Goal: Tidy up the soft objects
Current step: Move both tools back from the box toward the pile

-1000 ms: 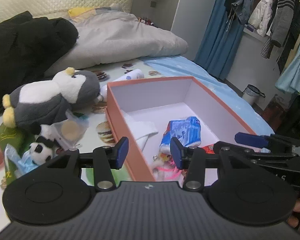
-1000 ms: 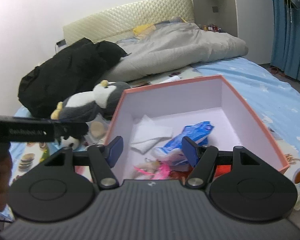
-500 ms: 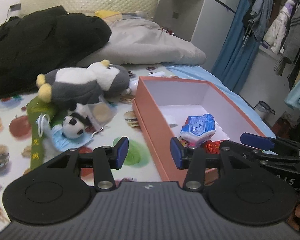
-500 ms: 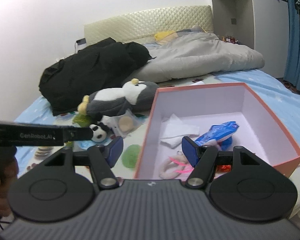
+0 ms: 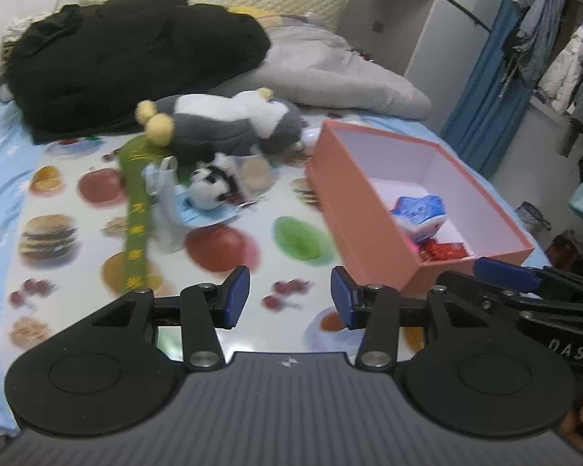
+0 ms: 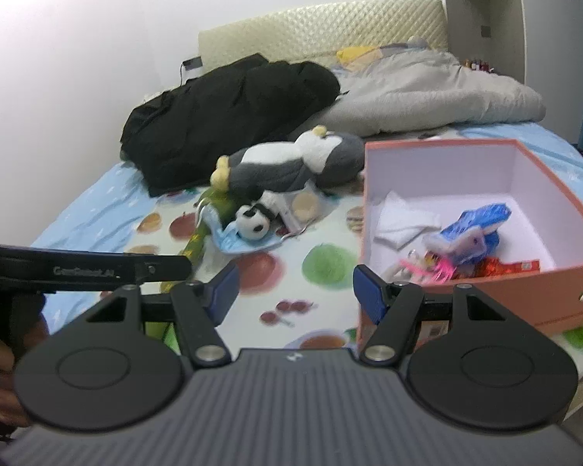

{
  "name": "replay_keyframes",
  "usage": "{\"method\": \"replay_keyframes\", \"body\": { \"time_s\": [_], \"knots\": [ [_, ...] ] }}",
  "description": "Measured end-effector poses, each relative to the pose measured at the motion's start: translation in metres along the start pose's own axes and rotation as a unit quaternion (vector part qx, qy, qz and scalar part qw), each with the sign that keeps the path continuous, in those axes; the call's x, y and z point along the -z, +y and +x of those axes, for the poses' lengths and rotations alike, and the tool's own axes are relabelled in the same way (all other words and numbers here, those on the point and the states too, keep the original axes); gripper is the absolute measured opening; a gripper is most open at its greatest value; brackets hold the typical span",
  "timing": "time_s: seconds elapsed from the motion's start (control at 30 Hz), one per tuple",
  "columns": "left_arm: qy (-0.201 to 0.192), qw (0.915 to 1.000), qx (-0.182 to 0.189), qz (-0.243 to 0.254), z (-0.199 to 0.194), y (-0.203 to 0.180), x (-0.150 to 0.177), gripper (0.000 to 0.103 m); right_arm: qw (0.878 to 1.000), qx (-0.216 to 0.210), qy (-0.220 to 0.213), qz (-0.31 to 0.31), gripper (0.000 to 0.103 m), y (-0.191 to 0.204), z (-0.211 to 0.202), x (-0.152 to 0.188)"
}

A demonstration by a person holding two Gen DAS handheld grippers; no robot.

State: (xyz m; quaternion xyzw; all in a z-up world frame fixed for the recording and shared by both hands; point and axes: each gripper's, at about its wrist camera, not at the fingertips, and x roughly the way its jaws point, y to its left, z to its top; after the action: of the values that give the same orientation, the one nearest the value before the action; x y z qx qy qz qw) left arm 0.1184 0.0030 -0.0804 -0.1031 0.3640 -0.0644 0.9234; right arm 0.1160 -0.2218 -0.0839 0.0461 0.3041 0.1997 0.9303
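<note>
An orange box (image 5: 353, 202) (image 6: 524, 279) stands on the bed at the right; inside lie a blue packet (image 5: 421, 211) (image 6: 474, 229), a white cloth (image 6: 404, 221) and red wrappers (image 5: 443, 250). Left of the box lie a grey and white penguin plush (image 5: 229, 124) (image 6: 291, 163), a small panda plush (image 5: 210, 186) (image 6: 252, 225), a blue face mask (image 5: 198, 213) and a green strip (image 5: 136, 209). My left gripper (image 5: 289, 301) is open and empty above the sheet near the front. My right gripper (image 6: 293, 291) is open and empty by the box's near left corner.
A black coat (image 5: 128, 62) (image 6: 229, 105) and a grey duvet (image 5: 330, 73) (image 6: 427, 97) lie at the head of the bed. The sheet (image 5: 77, 233) has a fruit and burger print. Clothes hang at the right (image 5: 555, 62), with a small bin (image 5: 532, 215) on the floor.
Both grippers have pulled back and swung left, away from above the box. The plush pile has come toward the middle of both views. Both stay open and empty.
</note>
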Motion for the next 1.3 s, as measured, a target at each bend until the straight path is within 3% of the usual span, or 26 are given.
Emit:
{"method": "replay_keyframes", "body": {
  "time_s": [0.27, 0.5, 1.17, 1.3],
  "knots": [
    [0.002, 0.9994, -0.029, -0.019, -0.014, 0.026, 0.028, 0.052, 0.999, -0.02, 0.037, -0.004, 0.067, 0.022, 0.005, 0.011],
    [-0.001, 0.9988, -0.044, -0.022, 0.0, 0.042, 0.033, 0.052, 0.999, -0.024, 0.047, -0.007, 0.067, 0.033, 0.023, 0.007],
    [0.025, 0.9947, -0.081, -0.059, 0.133, 0.084, 0.009, 0.052, 0.996, -0.026, 0.077, 0.028, 0.067, 0.028, 0.146, -0.03],
    [0.021, 0.9926, -0.106, -0.055, 0.152, 0.088, 0.002, 0.052, 0.996, -0.034, 0.079, 0.037, 0.067, 0.026, 0.174, -0.04]
  ]
}}
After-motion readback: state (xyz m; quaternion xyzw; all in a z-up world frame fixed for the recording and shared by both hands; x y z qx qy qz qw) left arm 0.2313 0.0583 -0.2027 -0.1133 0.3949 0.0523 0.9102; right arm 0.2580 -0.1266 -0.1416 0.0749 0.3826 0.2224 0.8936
